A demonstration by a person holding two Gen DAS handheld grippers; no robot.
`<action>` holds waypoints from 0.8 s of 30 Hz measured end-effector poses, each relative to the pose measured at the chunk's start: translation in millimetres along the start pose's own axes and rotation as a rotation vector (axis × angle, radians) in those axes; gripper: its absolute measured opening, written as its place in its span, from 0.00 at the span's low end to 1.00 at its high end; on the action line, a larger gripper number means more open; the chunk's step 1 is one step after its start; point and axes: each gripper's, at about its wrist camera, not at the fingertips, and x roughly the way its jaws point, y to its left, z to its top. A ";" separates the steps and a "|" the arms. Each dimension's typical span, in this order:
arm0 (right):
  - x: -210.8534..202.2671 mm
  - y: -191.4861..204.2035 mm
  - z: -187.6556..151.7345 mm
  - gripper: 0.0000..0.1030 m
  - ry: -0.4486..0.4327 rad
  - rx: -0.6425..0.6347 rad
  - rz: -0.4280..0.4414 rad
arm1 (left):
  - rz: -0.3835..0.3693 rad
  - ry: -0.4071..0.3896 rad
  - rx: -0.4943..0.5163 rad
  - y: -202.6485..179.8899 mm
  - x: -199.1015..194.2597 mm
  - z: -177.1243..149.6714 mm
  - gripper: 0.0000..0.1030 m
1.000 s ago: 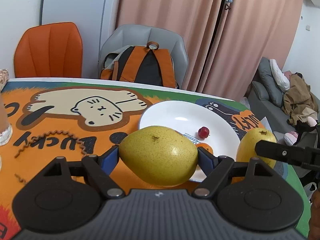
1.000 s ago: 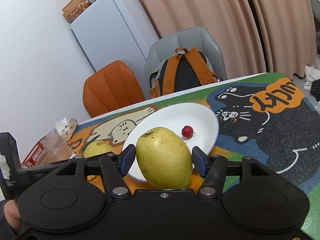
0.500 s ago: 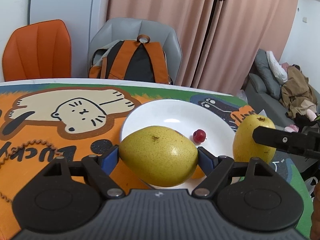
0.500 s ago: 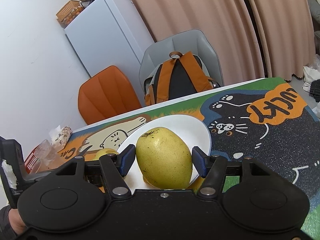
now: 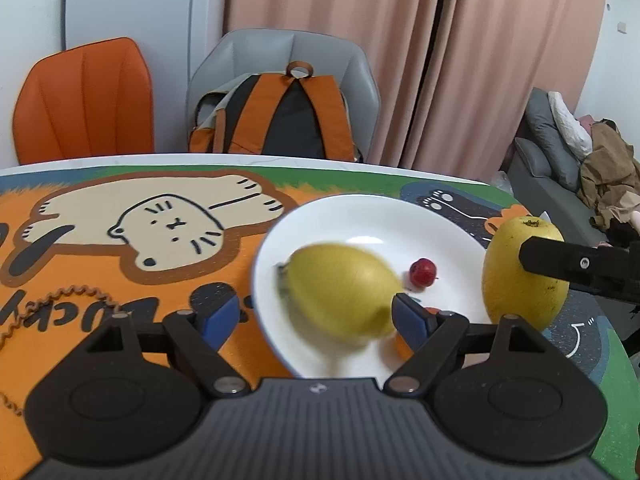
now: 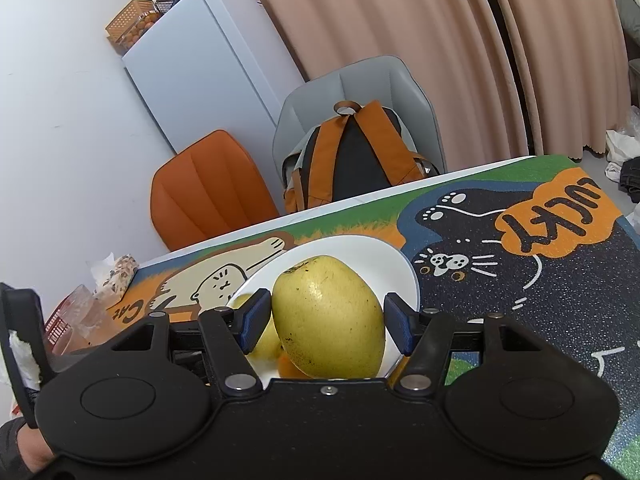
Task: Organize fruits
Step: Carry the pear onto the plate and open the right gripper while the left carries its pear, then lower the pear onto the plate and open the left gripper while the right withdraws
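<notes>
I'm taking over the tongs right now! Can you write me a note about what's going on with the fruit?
Left tongs: open. The blurred pear sits over the white plate, clear of the left-side pad, so it looks loose.
Right tongs: shut on the second pear, held beside the plate's edge.
Done: a small red fruit is on the plate.
Left: check that the loose pear settles, then probably put the second pear on the plate.
</notes>
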 end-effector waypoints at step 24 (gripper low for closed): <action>5.5 15.5 2.2 0.54 0.025 0.006 -0.015 | 0.033 -0.001 -0.048 28.5 -45.8 -16.7 0.82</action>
